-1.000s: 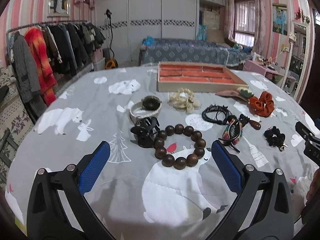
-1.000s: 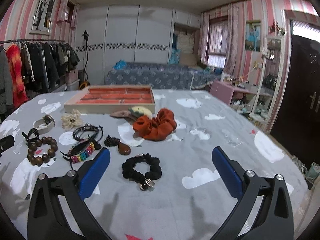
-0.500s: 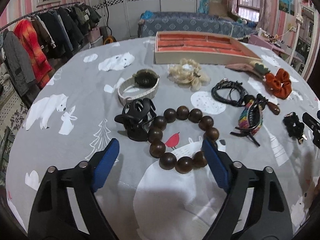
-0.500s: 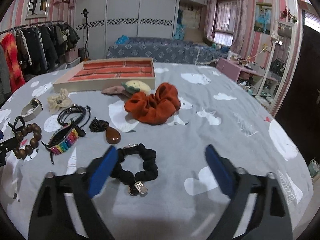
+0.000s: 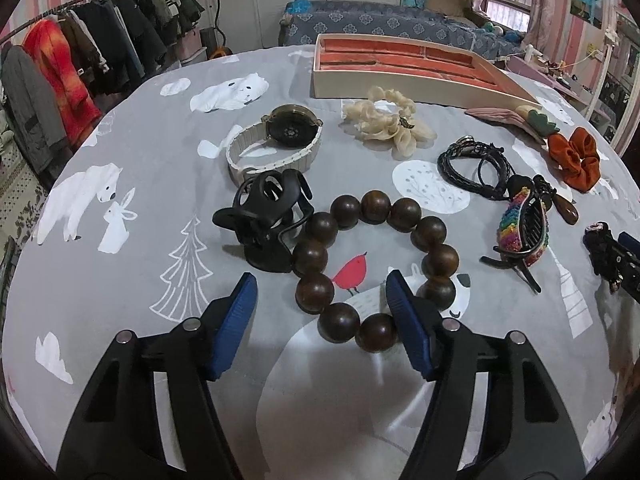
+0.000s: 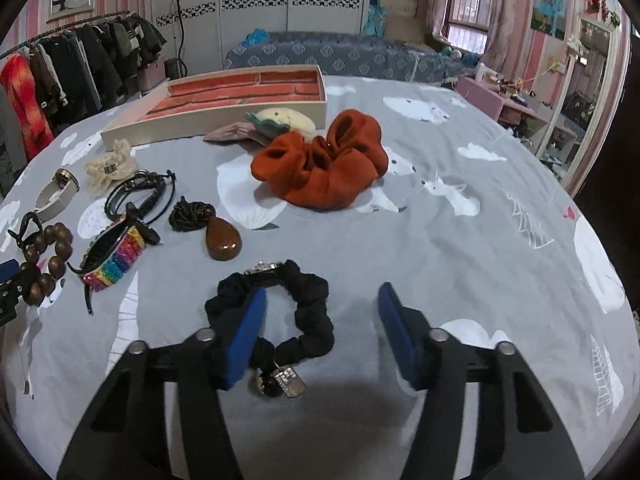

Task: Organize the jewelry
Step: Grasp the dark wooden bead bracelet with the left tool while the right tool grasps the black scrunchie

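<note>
My left gripper (image 5: 322, 296) is open, low over the near side of a brown wooden bead bracelet (image 5: 376, 264); several near beads lie between its blue pads. A black claw clip (image 5: 266, 216) touches the bracelet's left side. My right gripper (image 6: 322, 312) is open over a black scrunchie (image 6: 308, 308) with a charm; its left pad (image 6: 246, 332) covers the scrunchie's left part. The orange-lined tray (image 5: 404, 68) stands at the back, also in the right wrist view (image 6: 224, 108).
On the grey printed cloth (image 5: 140, 272) lie a white-strap watch (image 5: 280, 144), a cream scrunchie (image 5: 388, 124), black cords (image 5: 472, 164), a rainbow clip (image 5: 520, 228), an orange scrunchie (image 6: 324, 164) and a brown pendant (image 6: 222, 240). A clothes rack (image 5: 80, 64) stands left.
Both grippers have moved forward and down toward the cloth. The left now straddles the bead bracelet's near side; the right has come over the black scrunchie. Both jaws have narrowed somewhat.
</note>
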Demonstrator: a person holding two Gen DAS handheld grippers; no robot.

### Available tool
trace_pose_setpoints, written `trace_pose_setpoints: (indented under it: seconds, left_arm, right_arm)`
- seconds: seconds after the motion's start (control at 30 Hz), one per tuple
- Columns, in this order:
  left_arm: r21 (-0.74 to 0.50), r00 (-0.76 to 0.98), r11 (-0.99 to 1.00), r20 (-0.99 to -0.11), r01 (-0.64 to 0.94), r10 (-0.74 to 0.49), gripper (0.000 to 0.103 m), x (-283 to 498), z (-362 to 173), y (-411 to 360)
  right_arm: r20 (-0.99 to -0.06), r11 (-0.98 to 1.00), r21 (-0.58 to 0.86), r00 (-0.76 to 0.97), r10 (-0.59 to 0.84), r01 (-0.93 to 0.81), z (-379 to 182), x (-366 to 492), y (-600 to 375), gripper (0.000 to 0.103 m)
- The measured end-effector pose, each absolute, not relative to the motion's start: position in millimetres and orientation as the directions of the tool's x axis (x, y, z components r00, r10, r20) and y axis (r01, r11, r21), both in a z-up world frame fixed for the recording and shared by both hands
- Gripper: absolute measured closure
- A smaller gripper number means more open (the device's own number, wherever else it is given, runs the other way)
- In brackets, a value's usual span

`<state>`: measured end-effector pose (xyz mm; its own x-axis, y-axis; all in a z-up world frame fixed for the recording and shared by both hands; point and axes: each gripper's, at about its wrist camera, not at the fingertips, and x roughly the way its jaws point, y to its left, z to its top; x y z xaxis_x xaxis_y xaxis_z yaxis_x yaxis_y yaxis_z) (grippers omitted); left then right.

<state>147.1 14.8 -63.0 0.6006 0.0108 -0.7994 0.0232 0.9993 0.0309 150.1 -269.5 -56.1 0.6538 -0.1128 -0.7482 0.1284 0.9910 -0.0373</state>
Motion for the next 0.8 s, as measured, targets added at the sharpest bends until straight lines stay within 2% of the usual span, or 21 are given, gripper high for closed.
trace_pose_setpoints:
  seconds: [0.03,0.1,0.27,0.8]
  left_arm:
    - [0.028,0.598,0.999,-0.801,0.025,0.007,0.039,149,-64,15]
    - [0.010,0.592,0.999,-0.806,0.032,-0.011,0.044,151,-65,15]
    - [-0.003,0.585,0.999,-0.811,0.032,-0.021,0.048,154,-66,14]
    - [-0.061,0.577,0.997,-0.813,0.046,-0.077,0.048,154,-66,28]
  right_arm:
    - [-0.755,0.991,-0.036,0.646,-0.111,0.128,-58,152,-270,0.062]
    - [-0.761,0.991,-0.034,0.640,-0.107,0.126,-59,153,-270,0.063]
    - [-0.764,0.993,-0.027,0.638,-0.095,0.116,-59,153,-270,0.071]
    - [-0.766,0.993,-0.025,0.636,-0.093,0.116,-59,153,-272,0.071]
